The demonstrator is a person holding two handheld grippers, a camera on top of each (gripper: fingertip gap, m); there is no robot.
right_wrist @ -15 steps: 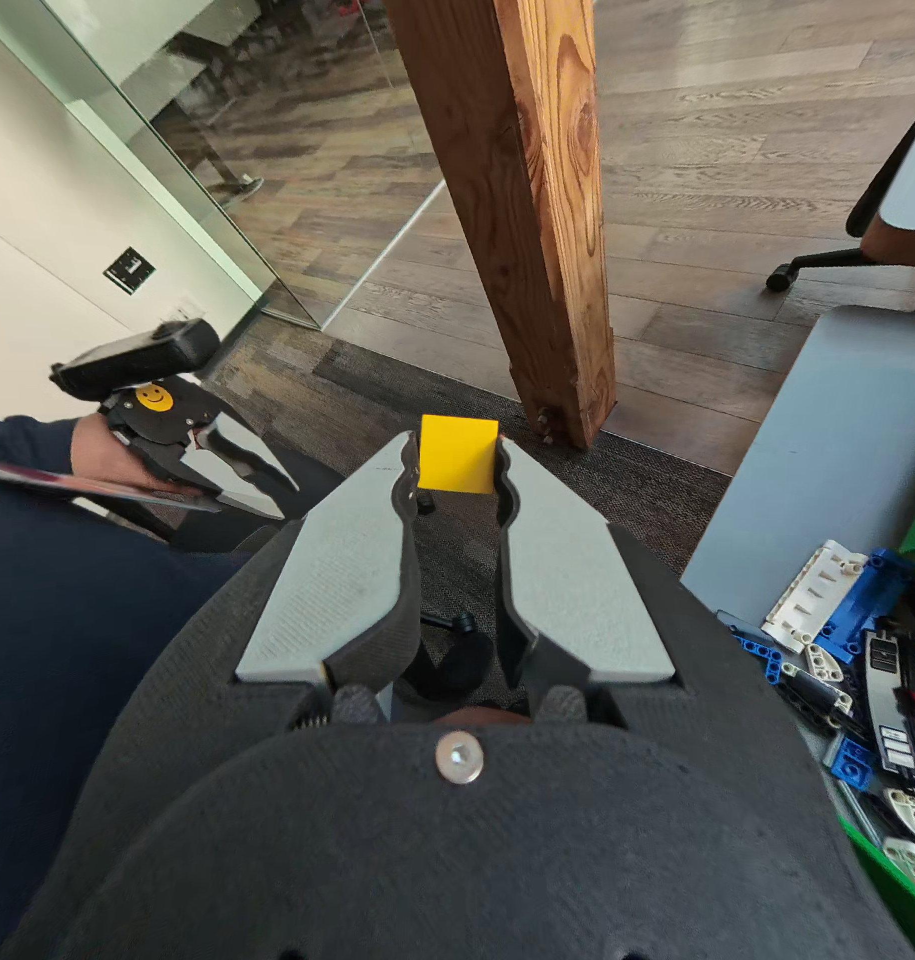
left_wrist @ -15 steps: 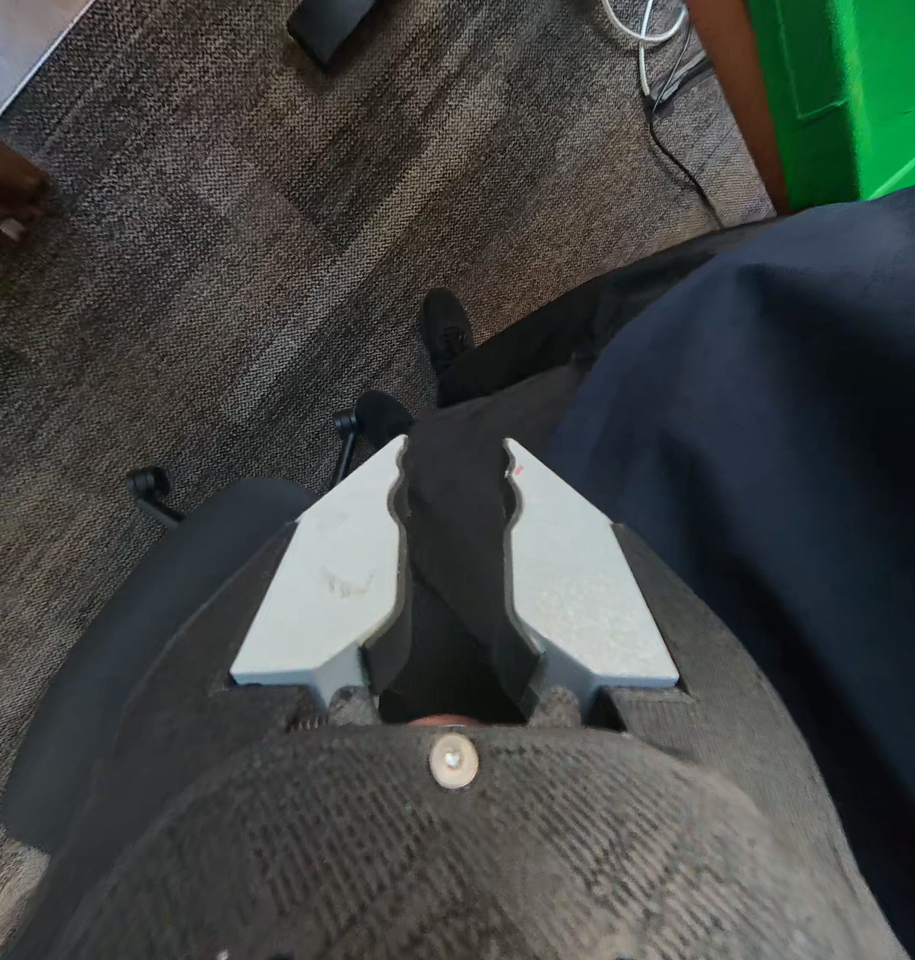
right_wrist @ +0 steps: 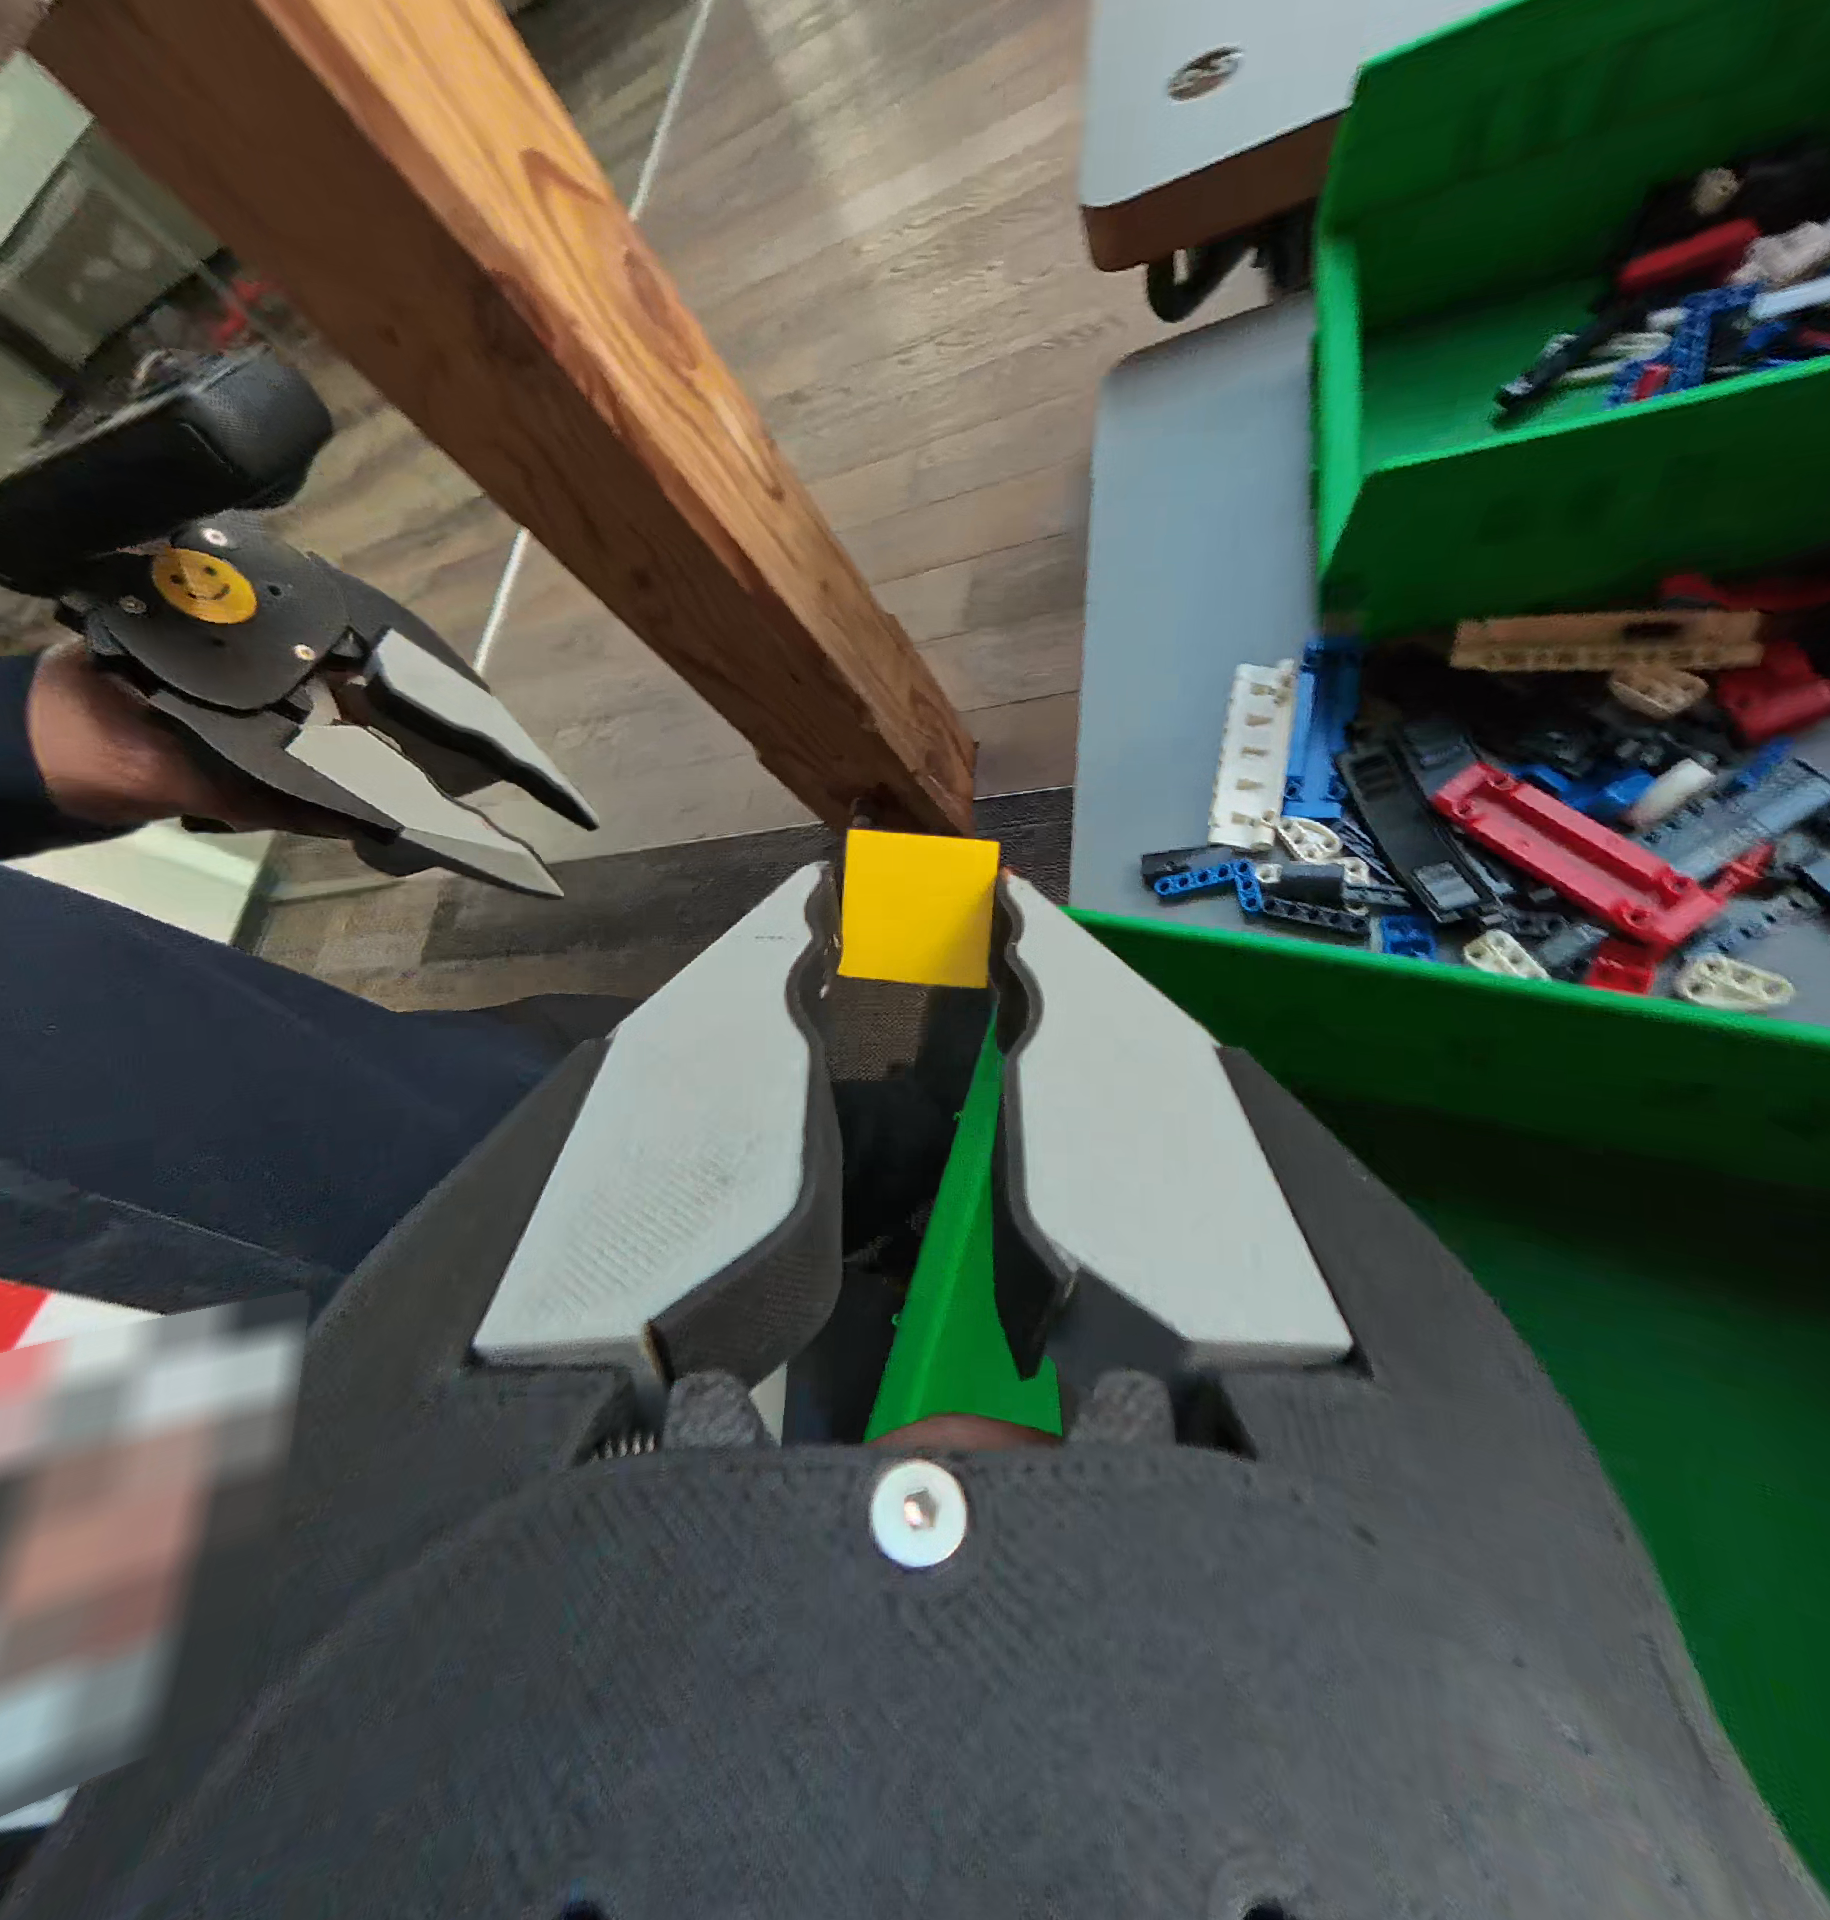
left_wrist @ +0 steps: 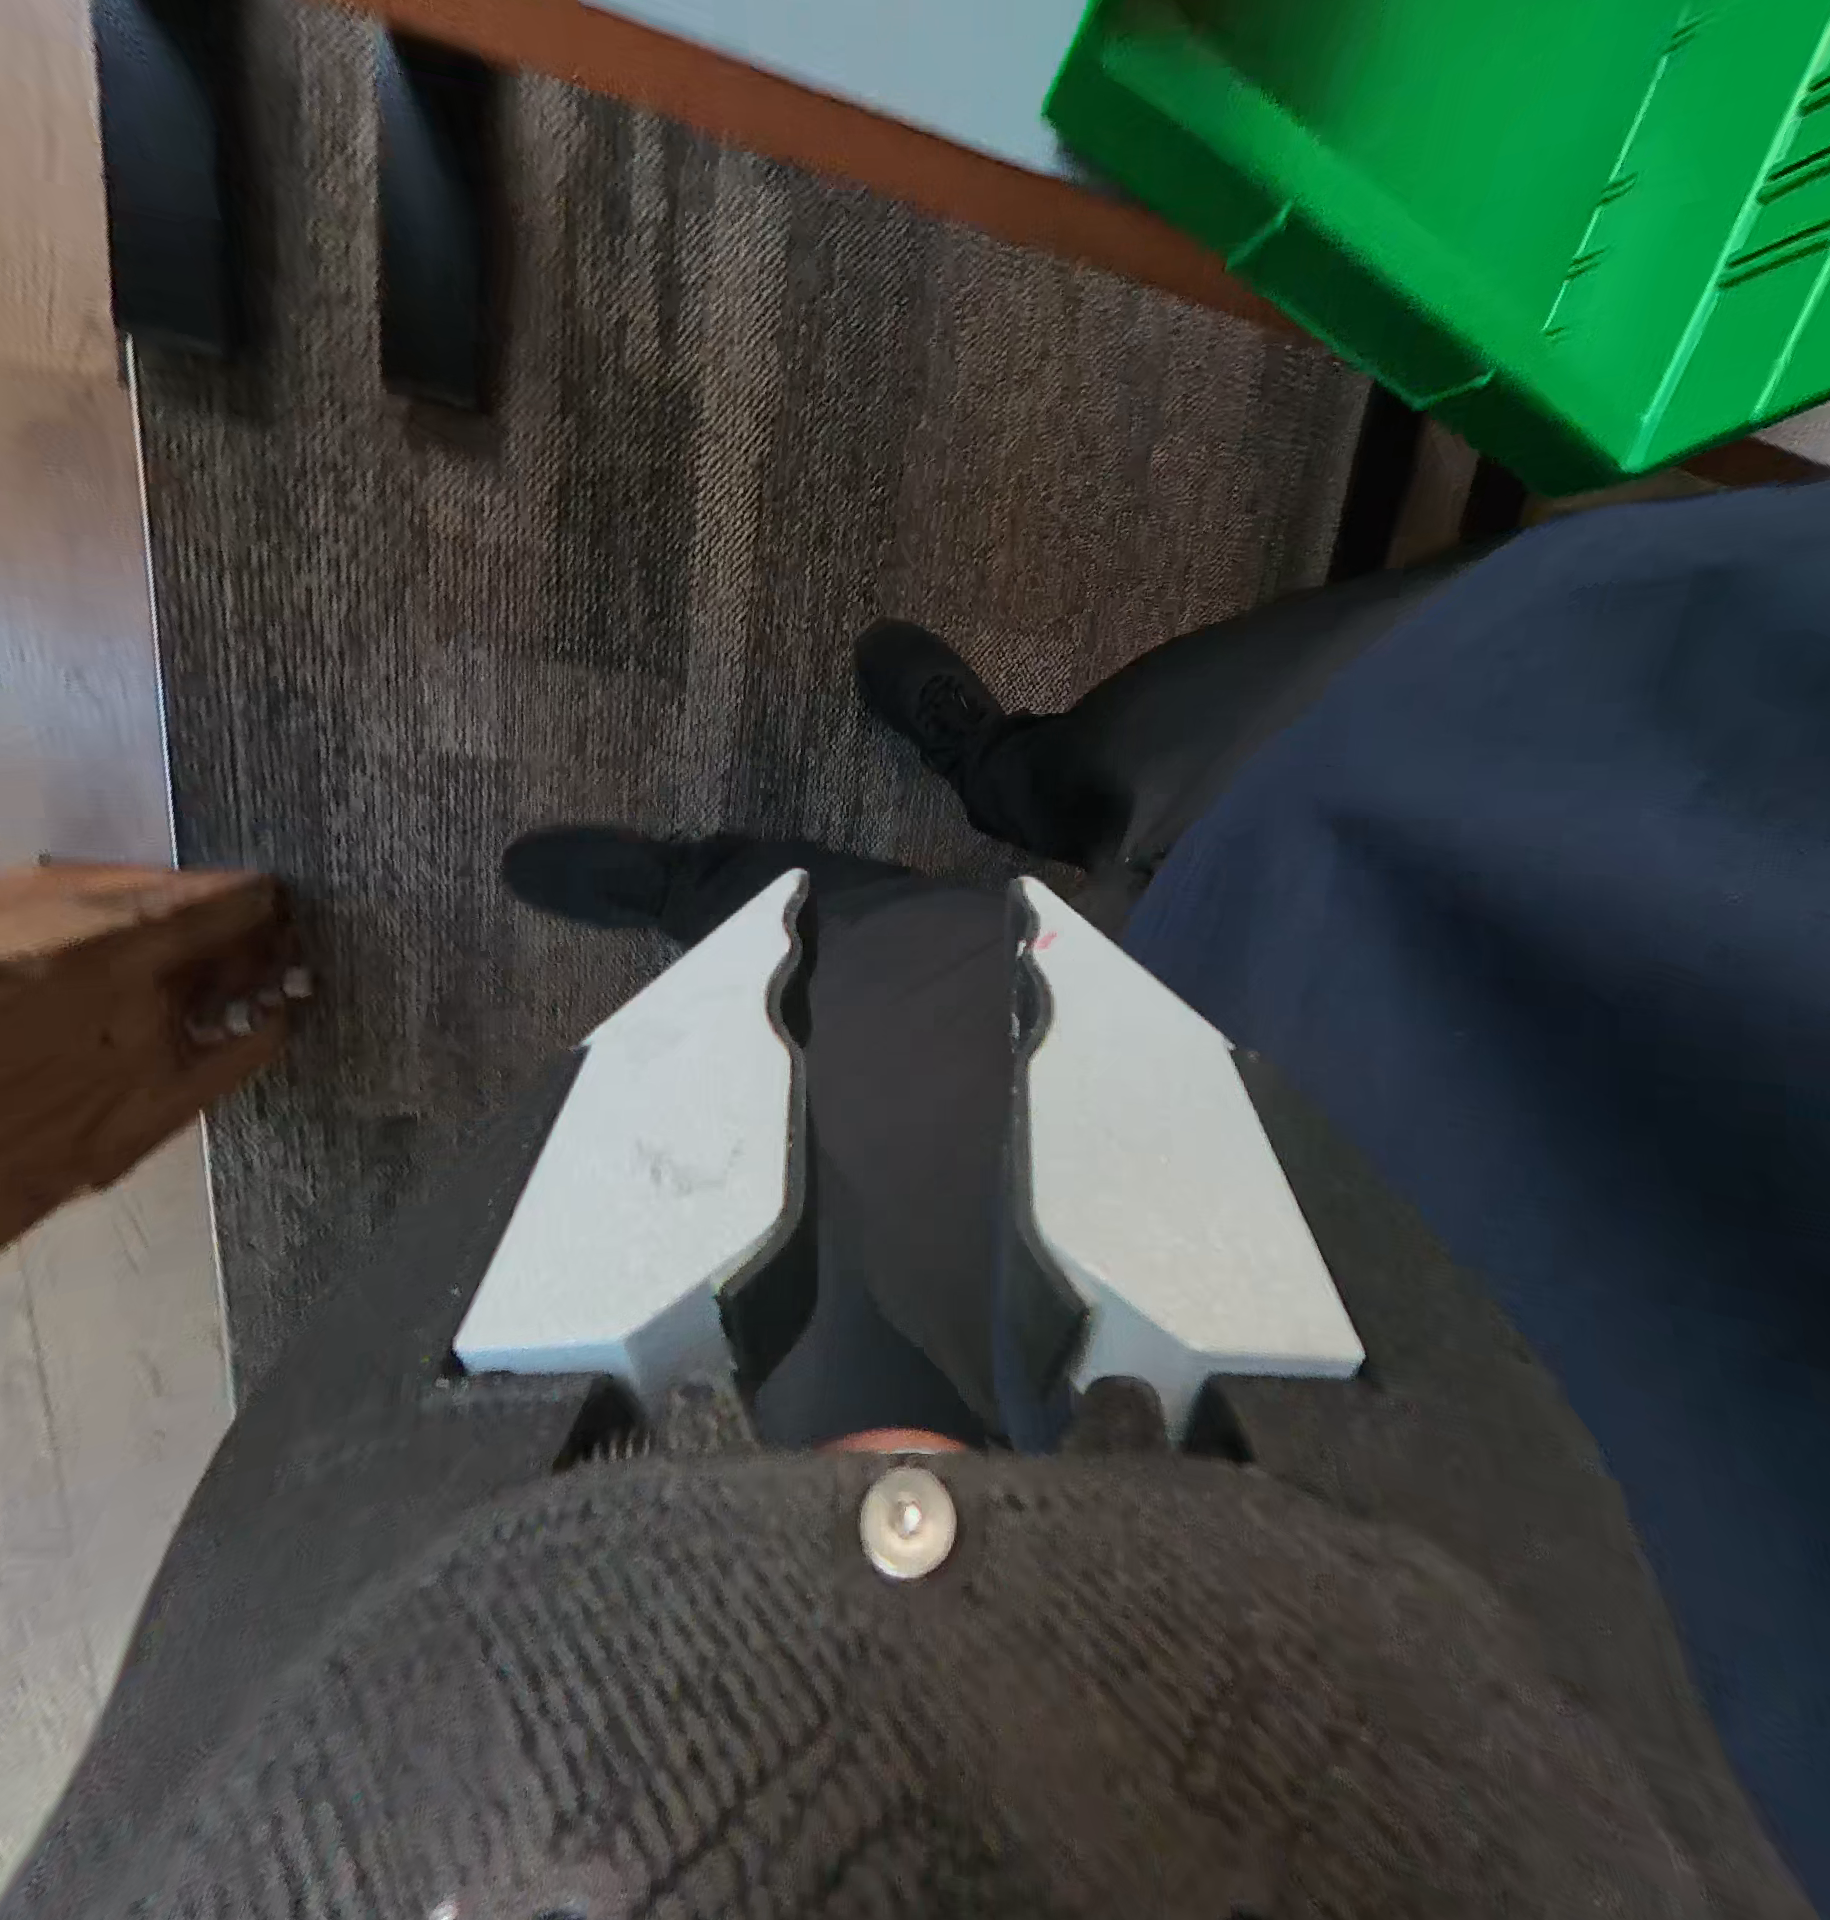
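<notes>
**Right gripper carries a yellow block; left gripper is bare over the floor**

Left wrist view: The left gripper [left_wrist: 909,899] points down at the grey carpet [left_wrist: 599,499], its fingers [left_wrist: 682,1122] apart with nothing between them; only the person's dark trouser leg and black shoes [left_wrist: 926,696] show through the gap. A green bin [left_wrist: 1513,208] sits at upper right on a worktop edge, and a wooden post [left_wrist: 90,1039] enters from the left. The picture is blurred.

Right wrist view: The right gripper [right_wrist: 916,904] has its fingers [right_wrist: 682,1122] pressed on both sides of a yellow block [right_wrist: 916,906], held at the tips, clear of any surface. Right of it, a green bin [right_wrist: 1513,1101] holds loose building pieces [right_wrist: 1513,831] on the grey worktop [right_wrist: 1181,623]. The left gripper shows at middle left, in a hand, open and well apart from the block. The slanted wooden post [right_wrist: 578,416] stands behind.
</notes>
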